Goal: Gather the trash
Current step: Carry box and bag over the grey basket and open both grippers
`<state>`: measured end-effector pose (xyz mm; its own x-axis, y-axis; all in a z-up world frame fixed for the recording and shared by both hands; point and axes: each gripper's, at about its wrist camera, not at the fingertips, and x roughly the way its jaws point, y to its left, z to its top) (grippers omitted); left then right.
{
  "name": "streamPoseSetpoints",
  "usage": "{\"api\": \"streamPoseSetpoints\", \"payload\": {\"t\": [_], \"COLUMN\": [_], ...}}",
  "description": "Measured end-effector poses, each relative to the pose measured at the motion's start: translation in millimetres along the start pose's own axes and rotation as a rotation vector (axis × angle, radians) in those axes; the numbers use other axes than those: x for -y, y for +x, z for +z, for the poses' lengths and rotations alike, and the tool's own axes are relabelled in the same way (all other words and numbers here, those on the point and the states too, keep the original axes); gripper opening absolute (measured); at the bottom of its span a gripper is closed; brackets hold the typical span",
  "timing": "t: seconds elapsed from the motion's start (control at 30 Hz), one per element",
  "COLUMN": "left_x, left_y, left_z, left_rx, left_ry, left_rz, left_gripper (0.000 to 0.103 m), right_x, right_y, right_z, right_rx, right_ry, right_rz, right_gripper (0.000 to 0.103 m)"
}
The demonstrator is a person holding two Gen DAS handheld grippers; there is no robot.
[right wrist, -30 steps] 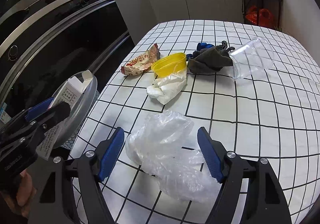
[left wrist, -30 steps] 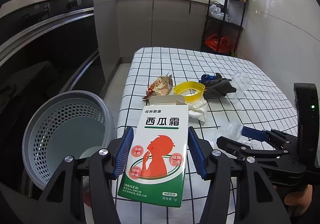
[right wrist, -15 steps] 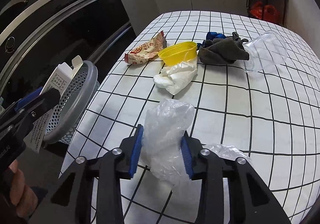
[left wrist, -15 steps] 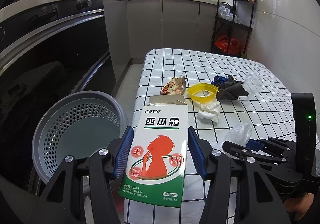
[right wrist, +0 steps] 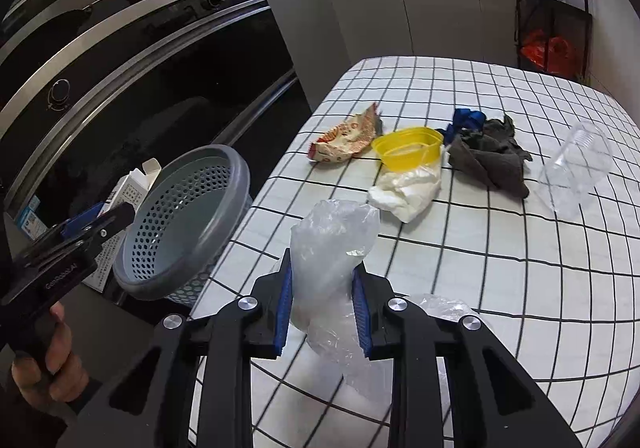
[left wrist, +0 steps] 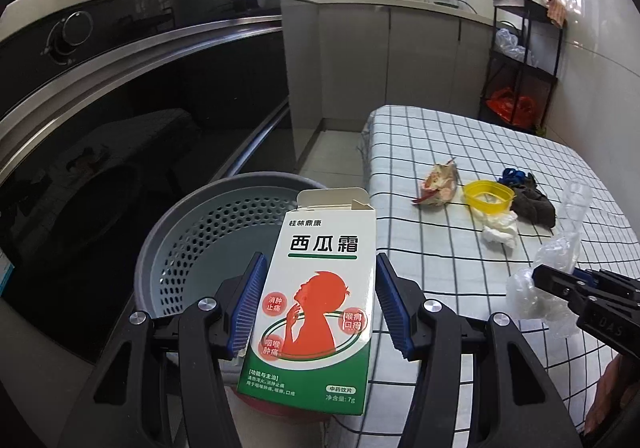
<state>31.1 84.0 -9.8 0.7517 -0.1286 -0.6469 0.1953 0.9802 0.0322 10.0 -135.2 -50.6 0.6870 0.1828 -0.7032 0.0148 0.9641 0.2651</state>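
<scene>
My left gripper (left wrist: 318, 306) is shut on a white, green and red medicine box (left wrist: 316, 284) and holds it upright in front of the grey perforated waste basket (left wrist: 224, 224), just left of the table edge. My right gripper (right wrist: 322, 308) is shut on a clear crumpled plastic bag (right wrist: 334, 244), lifted a little above the checked tablecloth (right wrist: 500, 268). In the right wrist view the basket (right wrist: 180, 224) stands at the left with the left gripper (right wrist: 92, 224) and box beside it.
On the cloth lie a snack wrapper (right wrist: 346, 136), a yellow tub (right wrist: 408, 154), a white tissue (right wrist: 408, 188), a dark rag with blue cloth (right wrist: 490, 156) and a clear cup (right wrist: 576, 168). An oven front (left wrist: 120, 108) runs along the left; a black rack (left wrist: 520, 60) stands behind.
My right gripper closed on the plastic bag and lifted it. My left gripper carried the box left, off the table toward the basket.
</scene>
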Motion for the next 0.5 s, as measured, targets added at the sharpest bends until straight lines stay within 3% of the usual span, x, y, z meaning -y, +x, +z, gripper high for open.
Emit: {"api": "streamPoseSetpoints", "payload": {"t": [0.3,0.5], "left_x": [-63,-93], "left_y": [12,27], "left_z": [-6,-7], "left_rx": [-0.04,-0.084], "left_ry": [-0.084,-0.143], "left_rz": [0.094,0.09], "left_gripper": [0.053,0.053], "right_x": [-70,-112], "right_y": [30,60], "right_z": [23,42], "right_rx": [-0.025,-0.051], "right_ry": [-0.107,-0.147], "right_rz": [0.096,0.153], "right_gripper": [0.026,0.026]}}
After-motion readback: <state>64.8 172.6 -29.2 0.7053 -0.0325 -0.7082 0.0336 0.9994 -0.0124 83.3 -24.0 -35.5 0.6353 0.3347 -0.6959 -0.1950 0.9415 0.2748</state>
